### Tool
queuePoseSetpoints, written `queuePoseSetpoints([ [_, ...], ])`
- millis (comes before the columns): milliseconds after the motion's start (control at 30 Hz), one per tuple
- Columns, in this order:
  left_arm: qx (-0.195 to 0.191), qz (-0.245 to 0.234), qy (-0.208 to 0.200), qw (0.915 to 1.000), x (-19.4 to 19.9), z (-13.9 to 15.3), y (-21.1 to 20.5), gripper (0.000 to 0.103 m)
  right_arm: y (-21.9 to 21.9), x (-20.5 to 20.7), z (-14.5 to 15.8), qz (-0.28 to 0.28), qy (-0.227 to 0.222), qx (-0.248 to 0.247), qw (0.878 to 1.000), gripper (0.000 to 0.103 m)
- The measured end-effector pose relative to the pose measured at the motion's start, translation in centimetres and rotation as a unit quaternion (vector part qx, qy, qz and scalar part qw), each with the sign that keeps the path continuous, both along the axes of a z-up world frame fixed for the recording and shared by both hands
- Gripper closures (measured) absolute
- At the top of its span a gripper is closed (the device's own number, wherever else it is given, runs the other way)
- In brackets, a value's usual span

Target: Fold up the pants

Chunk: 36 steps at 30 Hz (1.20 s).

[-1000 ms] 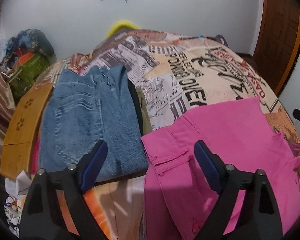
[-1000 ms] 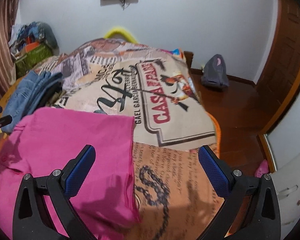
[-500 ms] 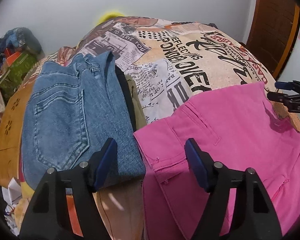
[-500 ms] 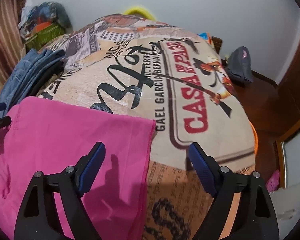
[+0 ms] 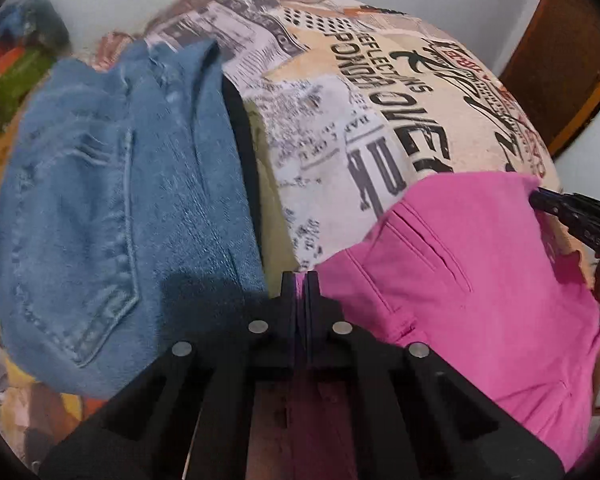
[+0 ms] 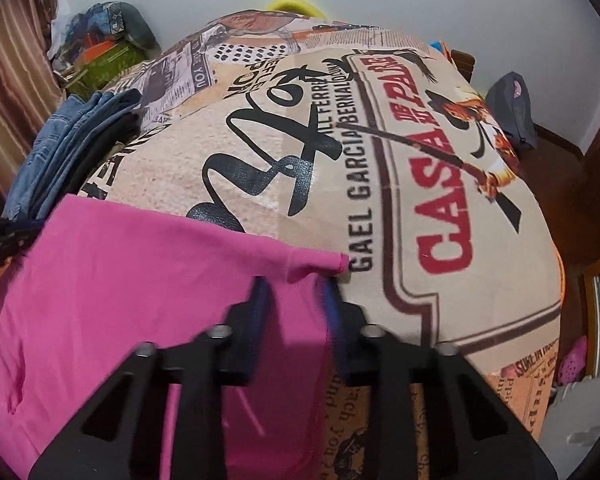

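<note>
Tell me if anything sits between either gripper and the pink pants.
Nothing visible does. The left gripper is shut on the corner of the pink pants beside the folded jeans. The right gripper is closing with the opposite edge of the cloth between its fingers.

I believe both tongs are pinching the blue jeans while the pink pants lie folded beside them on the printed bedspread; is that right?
Not quite: the garments are swapped. The left tongs are shut on the edge of the pink pants, and in the right wrist view the right tongs are closing on the same pants' hem. The blue jeans lie folded beside them, ungripped, on the printed bedspread.
</note>
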<state>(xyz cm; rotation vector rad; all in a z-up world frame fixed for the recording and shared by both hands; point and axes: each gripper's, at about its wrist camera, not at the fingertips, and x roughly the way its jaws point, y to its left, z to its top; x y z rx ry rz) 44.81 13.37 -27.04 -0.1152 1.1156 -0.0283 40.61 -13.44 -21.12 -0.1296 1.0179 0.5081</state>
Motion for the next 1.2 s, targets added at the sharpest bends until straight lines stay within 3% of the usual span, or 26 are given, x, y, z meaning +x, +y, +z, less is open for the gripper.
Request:
queuePoseSetpoints([
  [33,0.003,-0.001,-0.003,1.0000,-0.1,0.1,-0.1,0.101,0.0,0.1,0.1,0.000,0.000,0.001,1.000,0.094],
  [233,0.010,-0.001,-0.027,0.9996,-1.1,2.4,-0.1,0.101,-0.6,-0.5,1.6,-0.008,-0.023,0.020,1.000,0.096],
  [367,0.013,-0.010,-0.014,0.9998,-1.5,2.8,-0.3,0.099,-1.5,-1.1,3.5,-0.016,-0.042,0.030,0.999,0.097],
  [500,0.020,-0.022,-0.003,0.9995,-1.4,2.5,-1.2,0.072,-2.5,-1.5,4.4,-0.028,-0.061,0.010,0.998,0.097],
  [633,0.032,-0.024,-0.005,0.9992,0.0,2.1,-1.7,0.061,-3.8,-0.9,4.0,-0.036,-0.054,0.004,0.998,0.097],
  [867,-0.034,-0.012,-0.003,0.9994,3.6,1.1,-0.6,0.055,-4.2,-0.4,1.9,-0.043,-0.039,0.004,0.998,0.097],
  [1067,-0.046,-0.042,-0.009,0.9980,3.9,1.0,-1.3,0.055,-3.7,0.5,0.2,-0.040,-0.028,0.000,0.999,0.097],
  [1200,-0.080,-0.040,-0.009,0.9960,3.2,1.4,-0.8,0.055,-3.6,0.6,-0.3,-0.038,-0.024,0.002,0.999,0.097],
])
